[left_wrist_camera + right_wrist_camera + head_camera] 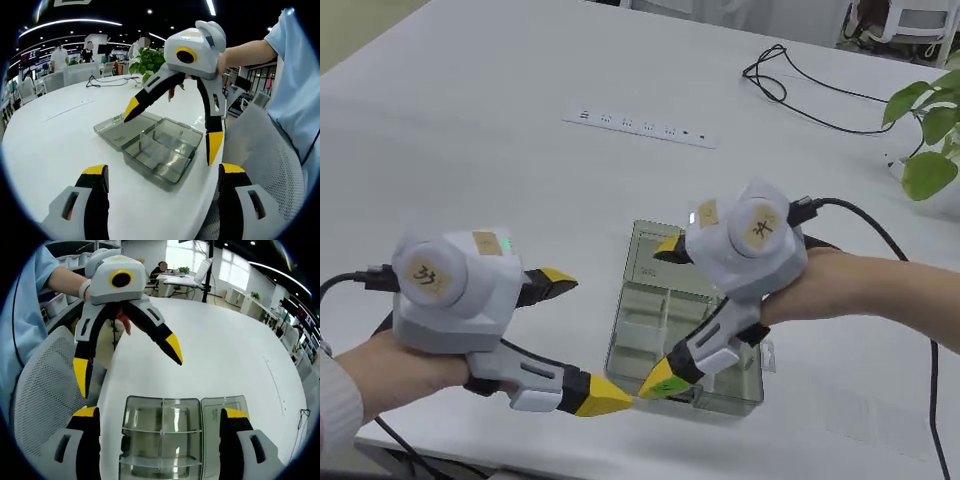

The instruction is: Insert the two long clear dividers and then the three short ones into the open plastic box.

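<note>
The clear plastic box lies open on the white worktop at about 5 o'clock in the head view, its lid folded flat behind it, toward 12 o'clock. In the right gripper view, clear dividers already cross the inside and split it into compartments, though how many are seated, and how firmly, is hard to tell through the clear plastic. The right gripper hangs right over the box with its jaws spread wide and nothing between them, one tip over the lid and the other close to the near wall. The left gripper sits just beside the box at its 9 o'clock, also wide open and empty. The main danger seems to be the right gripper's low tip: if it drops or swings, it could catch a wall or the top of a divider and lift it out of its slot. The box looks light and stands near the worktop's 6 o'clock edge, so a nudge from either gripper could slide it toward that edge or tip it. Thin clear dividers are also easy to misjudge, so one left half-seated might go unnoticed.
</note>
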